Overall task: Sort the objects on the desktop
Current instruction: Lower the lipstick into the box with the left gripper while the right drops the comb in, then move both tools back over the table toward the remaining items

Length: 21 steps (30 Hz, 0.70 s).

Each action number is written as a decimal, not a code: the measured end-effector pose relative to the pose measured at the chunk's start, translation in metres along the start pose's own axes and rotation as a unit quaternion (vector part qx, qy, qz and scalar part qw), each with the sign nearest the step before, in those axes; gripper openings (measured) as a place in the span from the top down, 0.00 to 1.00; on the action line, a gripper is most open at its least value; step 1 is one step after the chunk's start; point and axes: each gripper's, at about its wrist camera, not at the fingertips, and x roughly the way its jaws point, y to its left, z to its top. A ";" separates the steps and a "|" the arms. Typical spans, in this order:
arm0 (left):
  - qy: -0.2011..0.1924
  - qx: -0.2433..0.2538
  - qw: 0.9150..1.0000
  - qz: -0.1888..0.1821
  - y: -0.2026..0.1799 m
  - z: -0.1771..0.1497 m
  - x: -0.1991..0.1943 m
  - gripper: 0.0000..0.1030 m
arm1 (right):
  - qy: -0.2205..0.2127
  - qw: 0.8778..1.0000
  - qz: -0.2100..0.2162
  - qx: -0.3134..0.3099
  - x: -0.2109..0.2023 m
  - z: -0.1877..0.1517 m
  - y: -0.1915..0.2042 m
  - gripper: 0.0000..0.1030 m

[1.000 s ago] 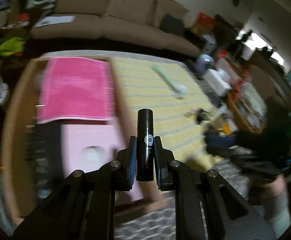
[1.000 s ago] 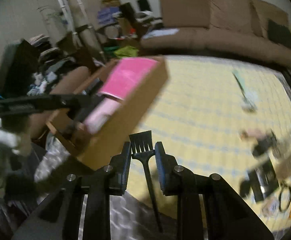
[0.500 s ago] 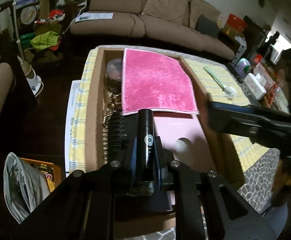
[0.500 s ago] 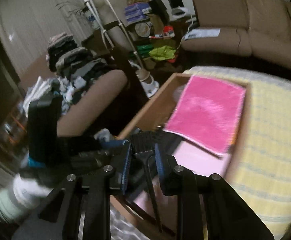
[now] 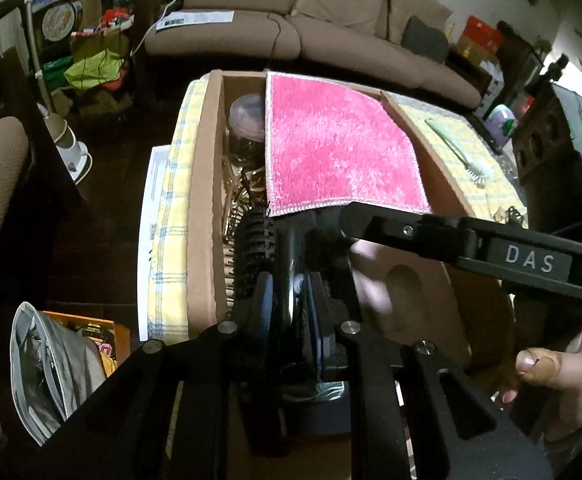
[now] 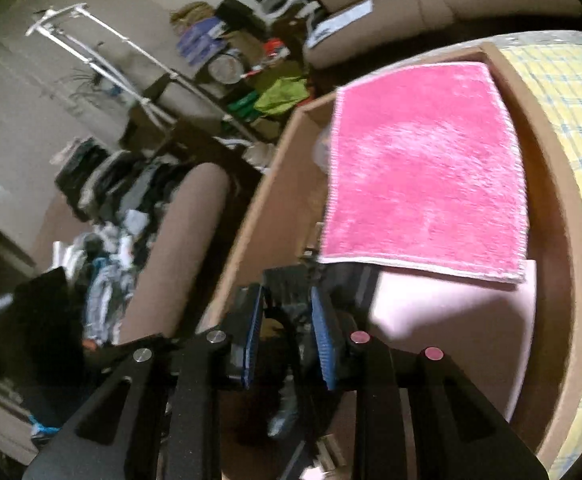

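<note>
Tube stands lengthwise between the left gripper pads, just easing apart, box floor directly beneath; right gripper loosens around its brush alongside.

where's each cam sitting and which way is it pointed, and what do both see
Left wrist: sits on the left gripper, looking steeply down into the cardboard box; shows its fingers around a black tube, the right gripper's arm crossing, and a hand.
Right wrist: sits on the right gripper, rolled, looking down over the box's near corner; shows its fingers around a small black brush.
Shared: the box, the pink cloth, the sofa.
</note>
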 end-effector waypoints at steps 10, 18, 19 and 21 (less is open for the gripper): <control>-0.031 -0.041 0.999 -0.014 0.019 0.007 -0.036 0.65 | -0.021 0.997 -0.038 -0.061 -0.042 -0.004 0.008 0.48; -0.046 -0.013 0.998 -0.037 -0.025 0.009 -0.052 0.34 | -0.047 0.990 -0.082 -0.106 -0.109 -0.023 0.002 0.26; -0.046 -0.005 0.998 -0.045 -0.036 0.008 -0.052 0.33 | -0.048 0.989 -0.090 -0.109 -0.115 -0.027 -0.001 0.25; -0.042 0.016 0.997 -0.065 -0.065 0.006 -0.049 0.22 | -0.049 0.986 -0.106 -0.118 -0.130 -0.034 -0.007 0.22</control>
